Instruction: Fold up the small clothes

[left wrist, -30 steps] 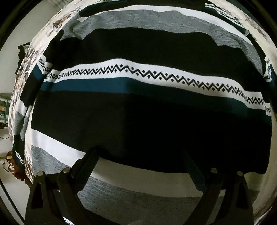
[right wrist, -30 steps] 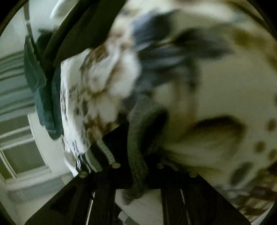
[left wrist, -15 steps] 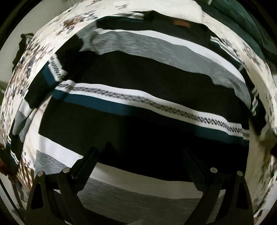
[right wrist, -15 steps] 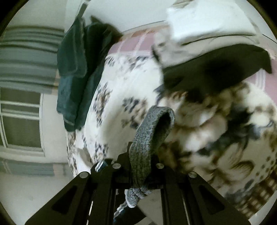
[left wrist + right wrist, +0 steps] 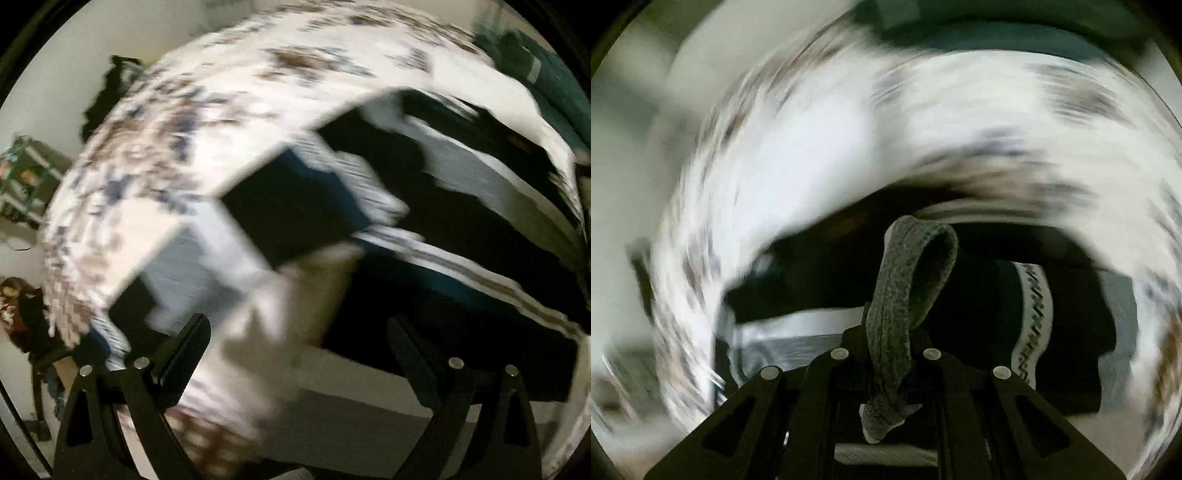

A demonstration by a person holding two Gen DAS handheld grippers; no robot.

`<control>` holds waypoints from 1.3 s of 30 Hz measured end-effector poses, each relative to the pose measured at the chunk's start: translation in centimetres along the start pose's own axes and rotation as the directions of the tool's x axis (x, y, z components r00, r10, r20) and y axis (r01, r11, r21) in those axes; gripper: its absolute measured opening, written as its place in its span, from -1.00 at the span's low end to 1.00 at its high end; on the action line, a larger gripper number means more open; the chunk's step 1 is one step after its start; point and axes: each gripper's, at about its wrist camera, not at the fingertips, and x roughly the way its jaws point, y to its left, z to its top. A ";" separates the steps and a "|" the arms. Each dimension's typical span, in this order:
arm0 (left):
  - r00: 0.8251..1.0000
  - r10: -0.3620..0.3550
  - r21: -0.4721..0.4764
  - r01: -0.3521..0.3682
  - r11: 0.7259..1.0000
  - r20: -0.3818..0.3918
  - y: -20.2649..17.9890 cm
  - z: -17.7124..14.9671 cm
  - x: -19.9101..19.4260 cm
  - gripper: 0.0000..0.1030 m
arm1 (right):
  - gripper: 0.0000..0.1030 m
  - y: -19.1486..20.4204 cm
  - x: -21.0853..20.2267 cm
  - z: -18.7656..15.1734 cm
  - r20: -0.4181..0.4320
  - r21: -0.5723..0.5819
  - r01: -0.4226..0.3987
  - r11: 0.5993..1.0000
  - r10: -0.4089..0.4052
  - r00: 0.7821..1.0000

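On my left wrist view, the left gripper point(image 5: 299, 354) stands wide apart, holding nothing, above the striped sweater point(image 5: 461, 236) spread on the floral bedspread point(image 5: 207, 122). On my right wrist view, the right gripper point(image 5: 886, 332) is clamped on a grey knit cuff point(image 5: 905, 280), looping up over the sweater; everything else is blurred.

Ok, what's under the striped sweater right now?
The striped sweater lies on a floral bedspread, which shows around its edges. Whatever sits directly beneath the sweater's body is covered. The right gripper pinches its grey cuff.
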 end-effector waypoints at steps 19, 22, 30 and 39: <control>0.989 -0.035 -0.375 -0.020 0.927 -0.141 22.6 -2.7 0.5 0.89 | 0.35 10.6 2.5 -9.4 -0.197 -0.023 -0.154 0.988 0.147 0.969; 0.986 -0.080 -0.463 0.003 0.887 -0.146 26.3 -4.6 0.9 0.88 | 0.35 5.9 0.7 -11.7 -0.196 0.083 -0.122 0.989 0.136 0.971; 0.932 -0.323 -0.631 0.153 0.760 -0.164 27.0 -7.7 7.3 0.85 | 0.35 0.9 3.2 -17.2 -0.309 0.162 -0.016 0.987 0.066 0.949; 0.985 -0.161 -0.610 0.165 0.775 0.062 28.4 -1.9 0.8 -0.87 | 0.35 5.5 3.5 -18.2 -0.306 0.069 -0.035 0.997 0.055 0.950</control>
